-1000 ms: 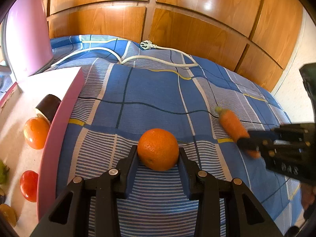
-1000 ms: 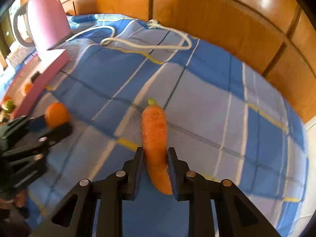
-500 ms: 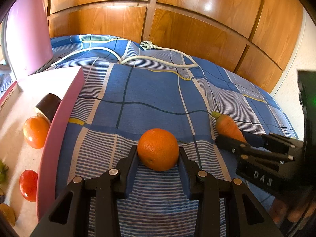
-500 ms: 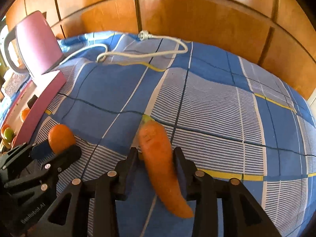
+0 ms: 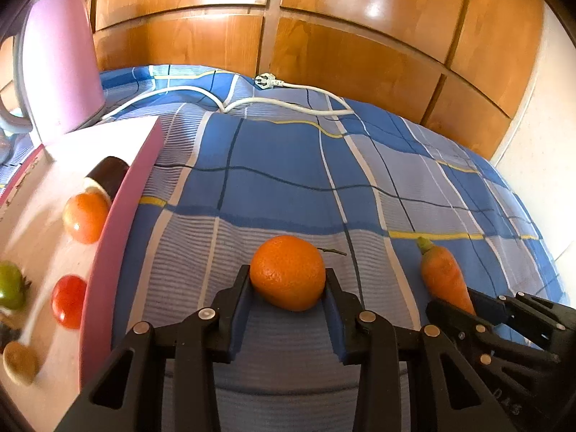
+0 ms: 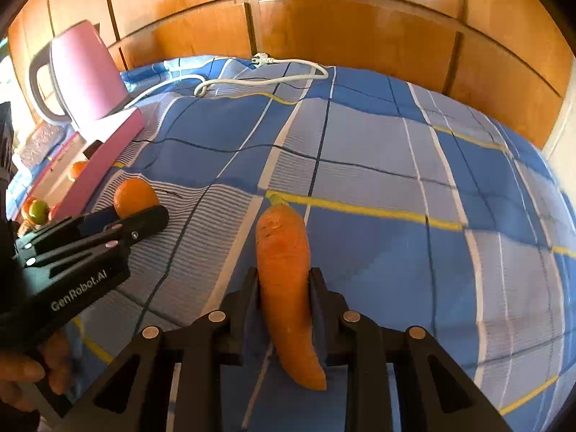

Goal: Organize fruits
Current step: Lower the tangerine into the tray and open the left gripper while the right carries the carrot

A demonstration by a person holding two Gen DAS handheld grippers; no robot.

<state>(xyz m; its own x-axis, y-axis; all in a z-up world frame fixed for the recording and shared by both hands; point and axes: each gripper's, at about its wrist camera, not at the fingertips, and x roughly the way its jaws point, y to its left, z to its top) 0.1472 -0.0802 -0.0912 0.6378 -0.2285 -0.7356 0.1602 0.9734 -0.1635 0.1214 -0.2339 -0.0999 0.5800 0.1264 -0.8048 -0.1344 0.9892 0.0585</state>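
My left gripper (image 5: 287, 280) is shut on an orange (image 5: 288, 273) that rests on the blue checked cloth (image 5: 288, 180). To its right a carrot (image 5: 442, 277) lies on the cloth, leaf end pointing away. In the right wrist view the carrot (image 6: 284, 252) sits lengthwise between the jaws of my right gripper (image 6: 283, 277). Those jaws are closing, and the pads touch its sides. The left gripper (image 6: 138, 212) and its orange (image 6: 133, 194) show at the left of that view, held by a hand (image 6: 32, 370).
A pink-rimmed tray (image 5: 118, 216) at the left holds an orange fruit (image 5: 84, 217), a red tomato (image 5: 68, 300), a green fruit (image 5: 10, 286) and an aubergine piece (image 5: 108, 176). A pink kettle (image 5: 61, 61) stands behind it. A white cable (image 5: 288, 102) lies along the wood-panelled wall (image 5: 360, 36).
My right gripper let go of the carrot, shifted closer to the left gripper and has closed on it again, straighter along its length. The left gripper and orange stayed put.
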